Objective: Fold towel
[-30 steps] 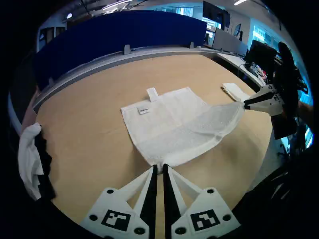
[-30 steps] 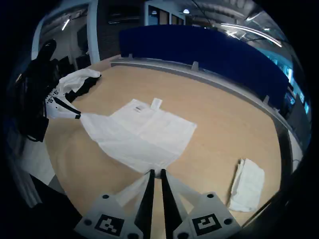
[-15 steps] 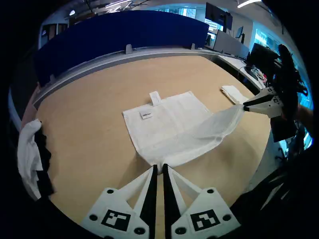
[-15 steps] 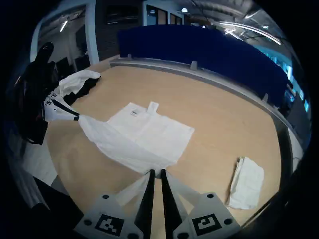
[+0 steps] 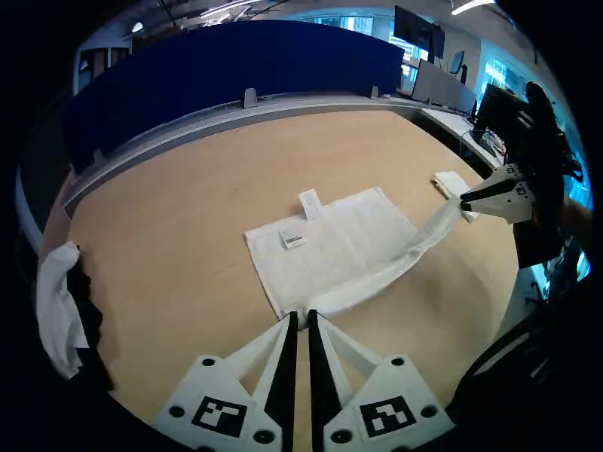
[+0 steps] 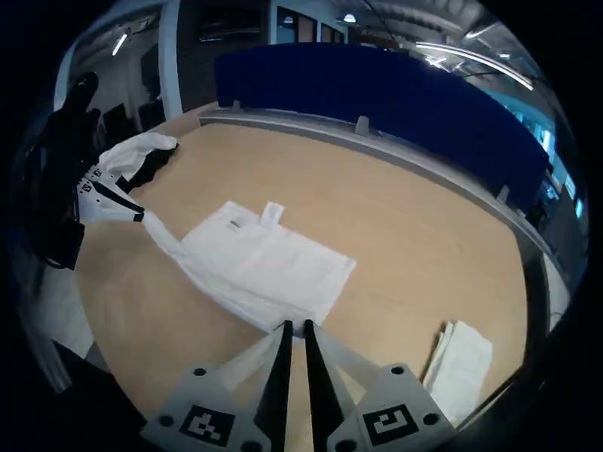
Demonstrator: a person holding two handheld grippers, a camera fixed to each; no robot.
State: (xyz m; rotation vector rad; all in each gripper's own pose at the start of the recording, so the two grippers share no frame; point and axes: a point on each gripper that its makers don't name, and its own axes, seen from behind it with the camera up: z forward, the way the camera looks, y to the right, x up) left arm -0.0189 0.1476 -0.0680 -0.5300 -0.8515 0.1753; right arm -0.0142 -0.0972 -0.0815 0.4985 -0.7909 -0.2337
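Note:
A white towel [image 5: 339, 245] with a small tag lies spread on the wooden table [image 5: 188, 211]. Its near edge is lifted off the table and pulled taut into a narrow band between both grippers. In the left gripper view, my left gripper [image 5: 301, 316] is shut on the towel's near corner. The right gripper [image 5: 461, 200] holds the other near corner off to the right, a hand behind it. In the right gripper view, the towel [image 6: 260, 264] runs from my right gripper [image 6: 296, 325], shut on its corner, to the left gripper [image 6: 140, 218] at the far left.
A folded white towel [image 5: 454, 183] [image 6: 461, 368] lies near the table's edge on the right gripper's side. A heap of white and black cloth [image 5: 60, 313] [image 6: 142, 154] sits at the opposite end. A blue partition [image 5: 226, 68] lines the table's far side.
The lifted near edge has drawn tighter, from a wide sagging flap to a narrow band. Both grippers kept their corners, and less of the towel hangs between them.

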